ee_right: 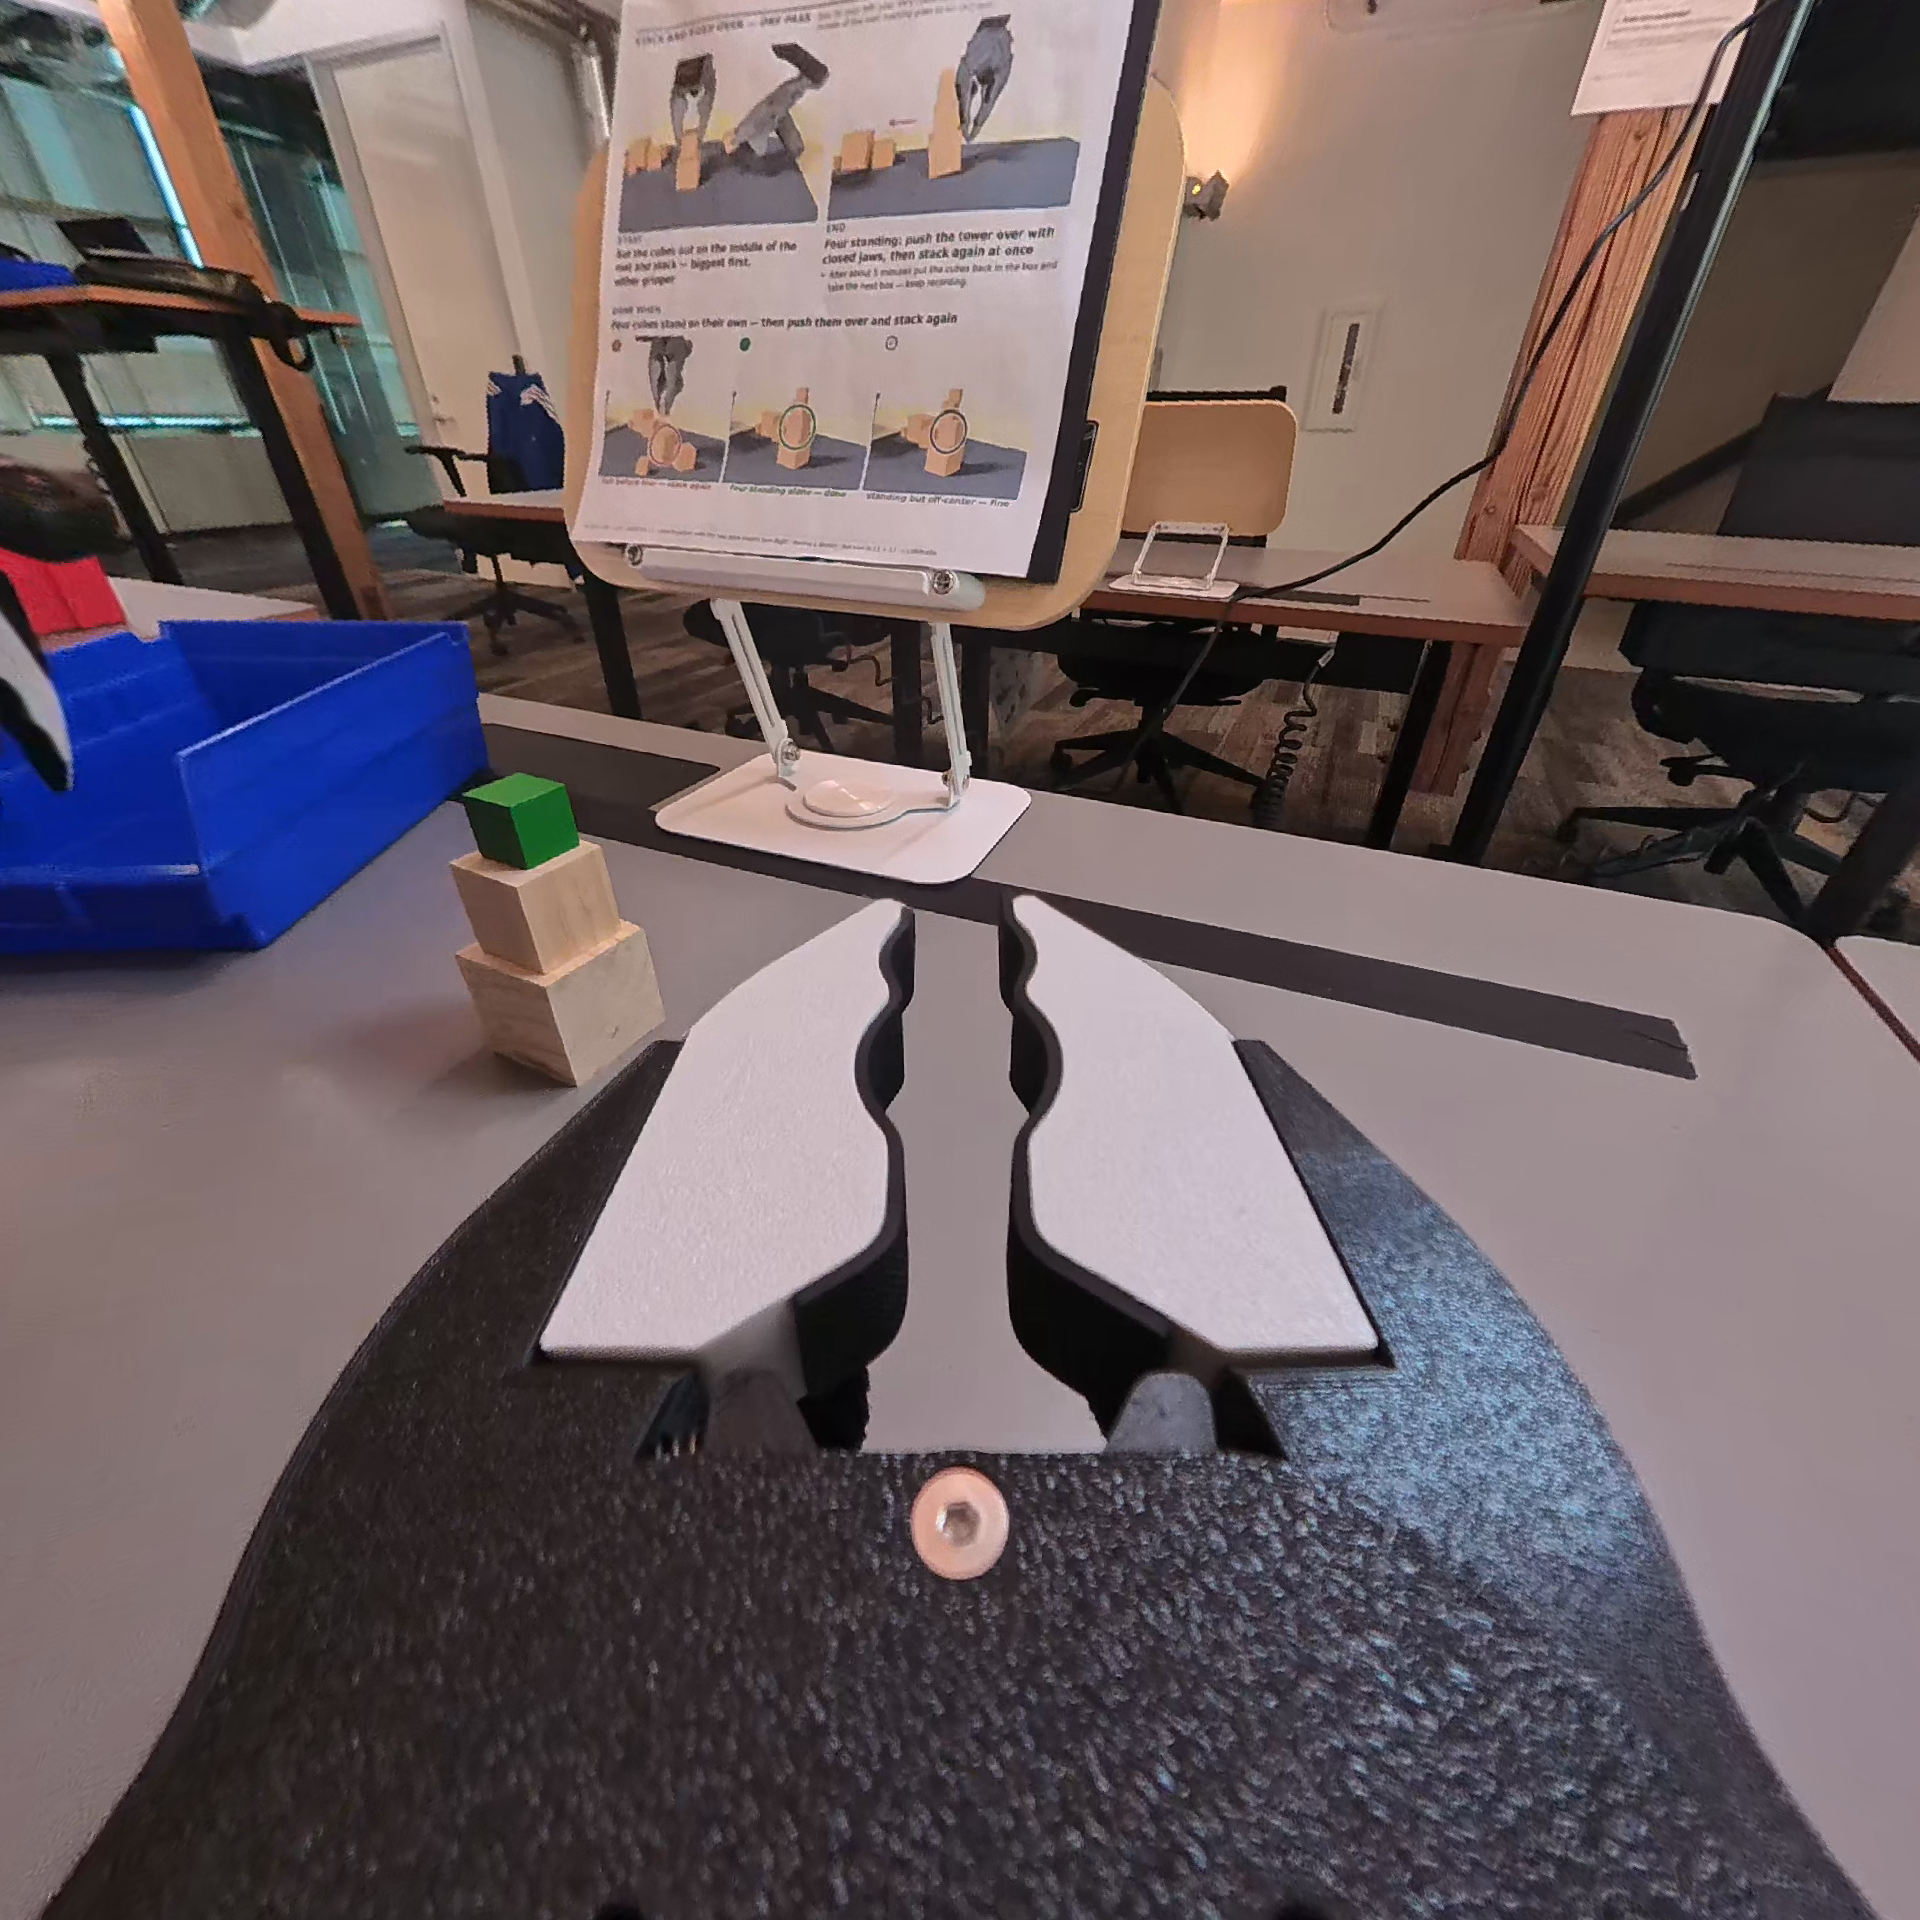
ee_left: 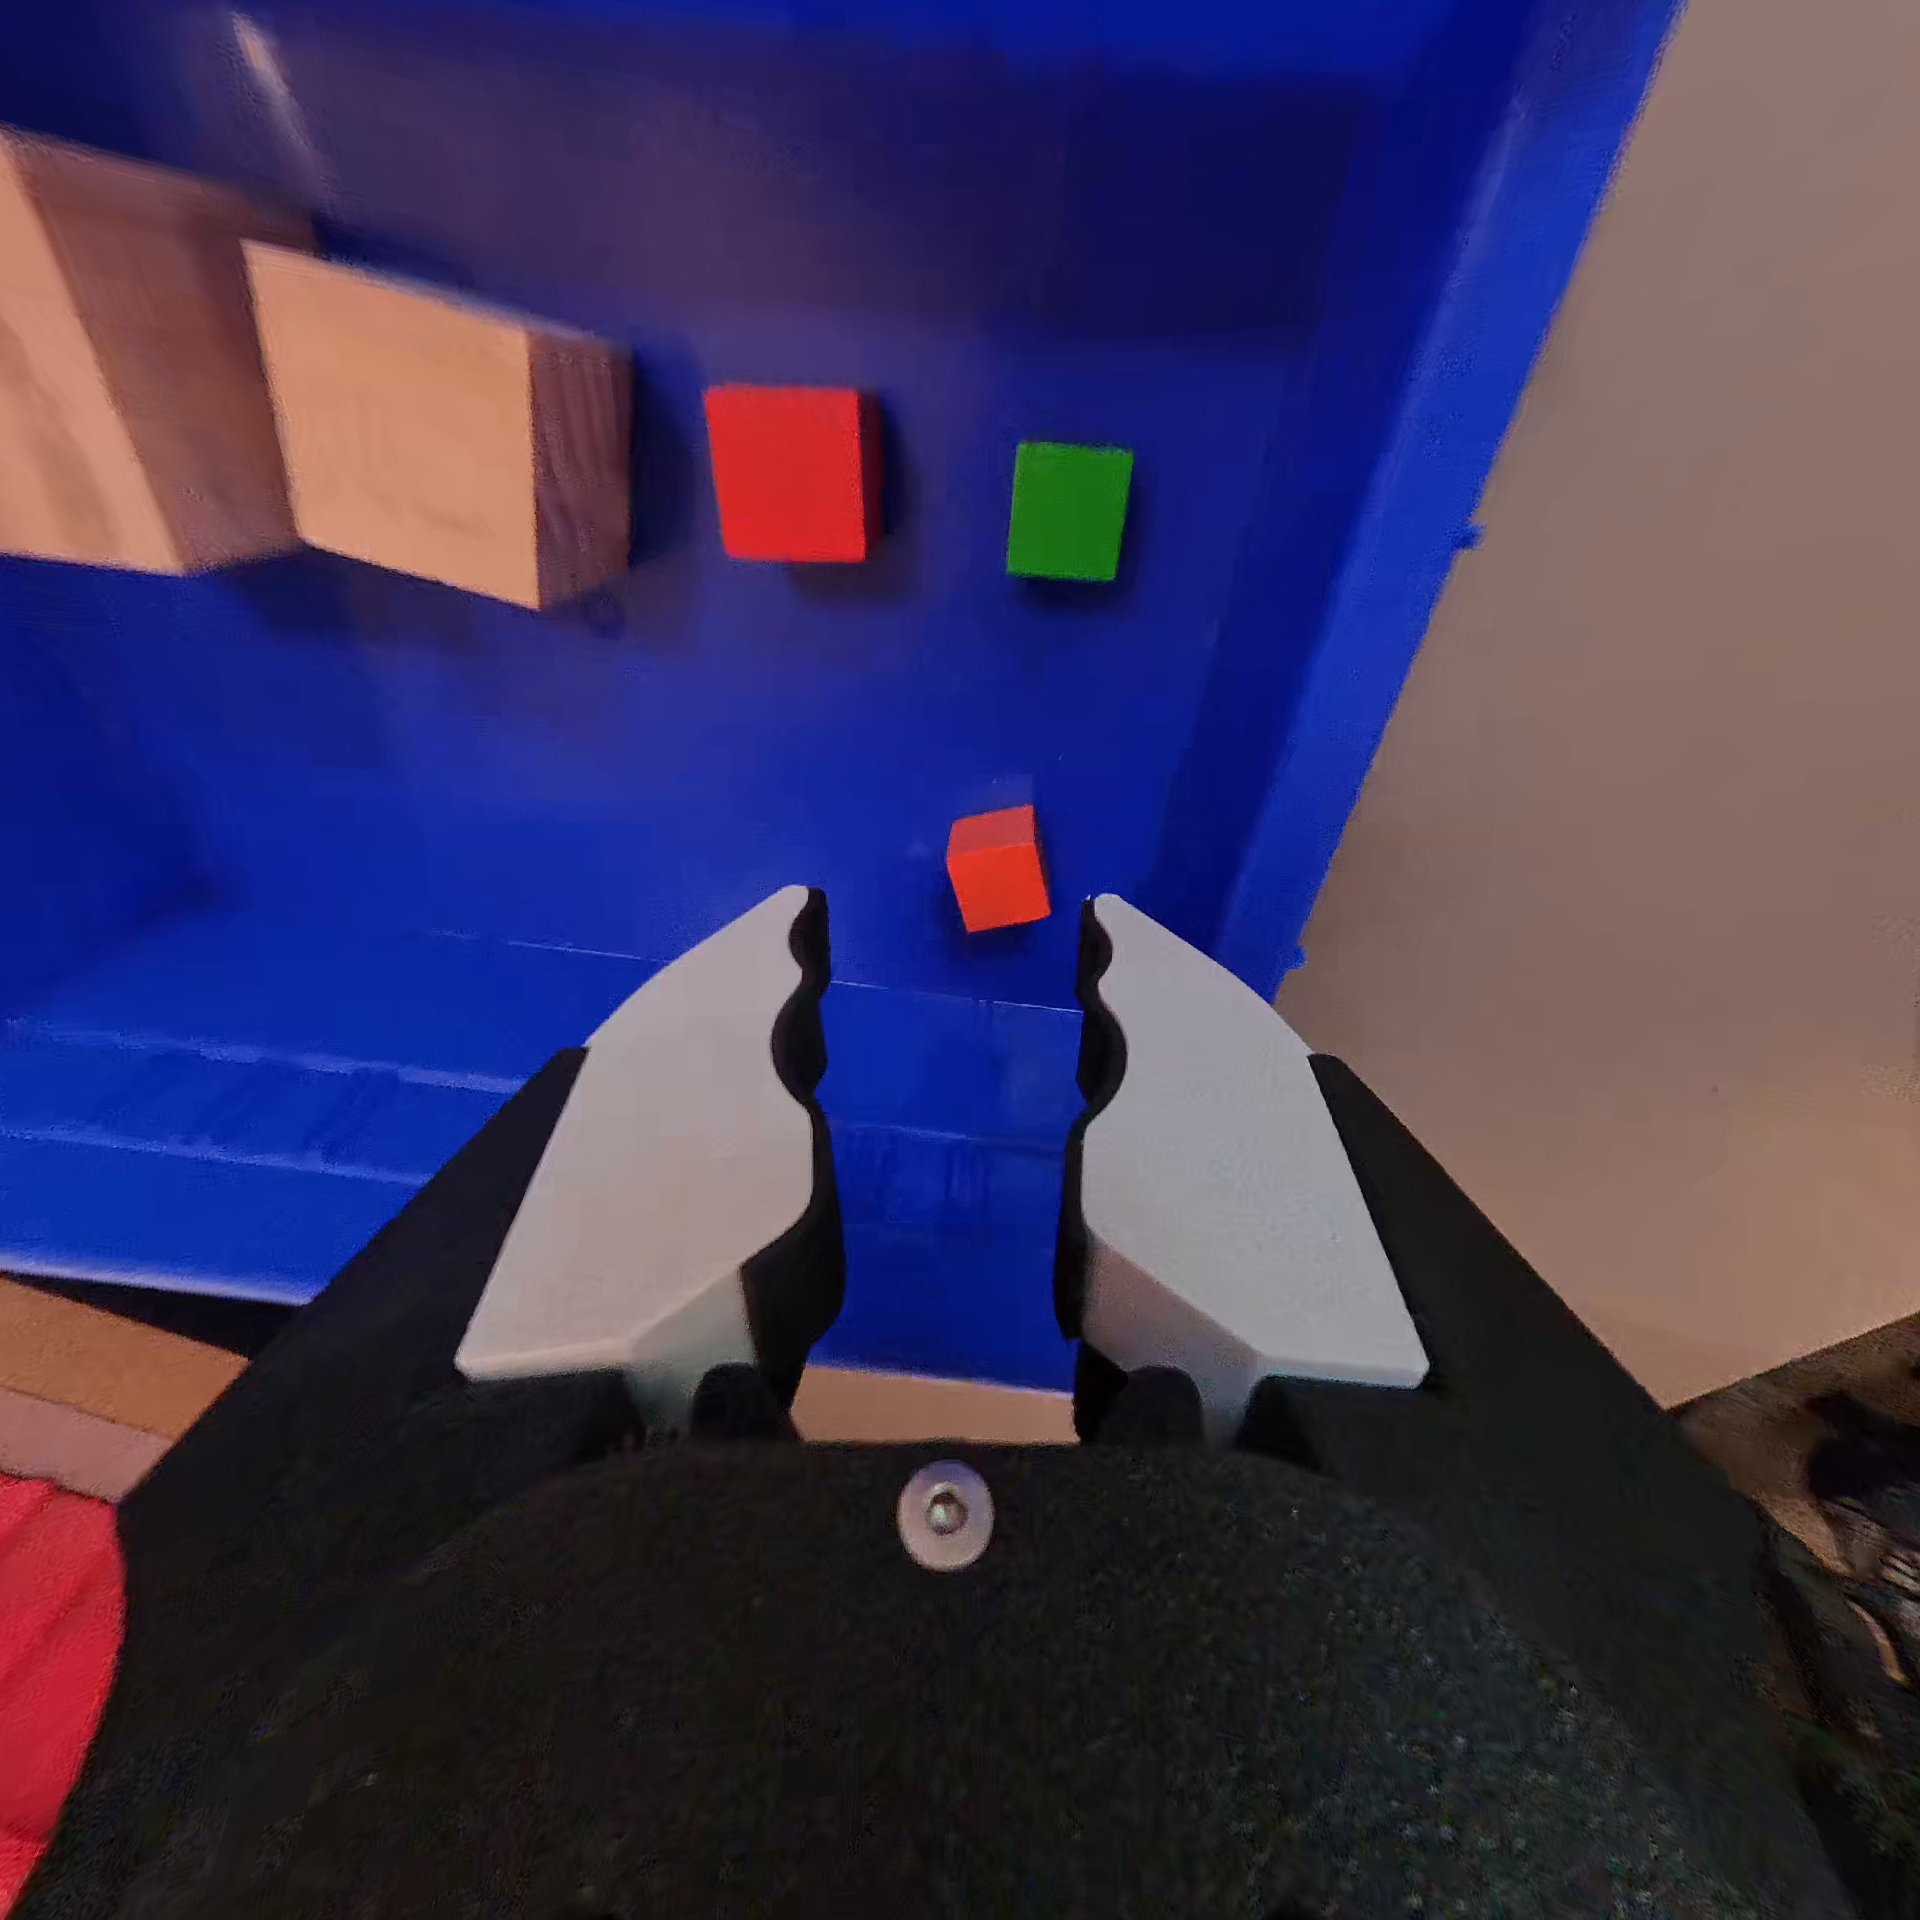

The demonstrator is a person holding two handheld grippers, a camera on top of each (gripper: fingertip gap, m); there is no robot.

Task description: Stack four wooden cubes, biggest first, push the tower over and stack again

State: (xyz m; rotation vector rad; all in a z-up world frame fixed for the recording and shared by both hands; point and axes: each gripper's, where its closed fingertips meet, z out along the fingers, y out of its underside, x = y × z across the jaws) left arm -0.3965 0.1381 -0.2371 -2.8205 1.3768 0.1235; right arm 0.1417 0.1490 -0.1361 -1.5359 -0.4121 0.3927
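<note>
In the left wrist view I look down into a blue bin [ee_left: 520, 779]. My left gripper [ee_left: 953, 899] is open and holds nothing. A small red cube [ee_left: 997, 871] lies on the bin floor just beyond its fingertips, nearer the right one and not touched. Farther in lie a red block [ee_left: 790, 476], a green block [ee_left: 1068, 511] and two wooden blocks [ee_left: 416, 426]. My right gripper [ee_right: 956, 909] hovers low over the grey table [ee_right: 260, 1195], its jaws a little apart with nothing between them. To its left stands a stack: a green cube [ee_right: 520, 821] on two wooden cubes [ee_right: 561, 1003].
The blue bin [ee_right: 312, 748] stands at the table's far left, with the other gripper's finger [ee_right: 31, 717] at its edge. A white stand [ee_right: 842, 821] holding a printed sheet [ee_right: 862, 291] stands ahead. A black tape strip [ee_right: 1351, 987] crosses the table. Desks and chairs are behind. My right fingertips sit around 55 cm from my left ones. From my left tips it is roughly 7 cm to the green block [ee_left: 1068, 511]; from my right, 50 cm.
</note>
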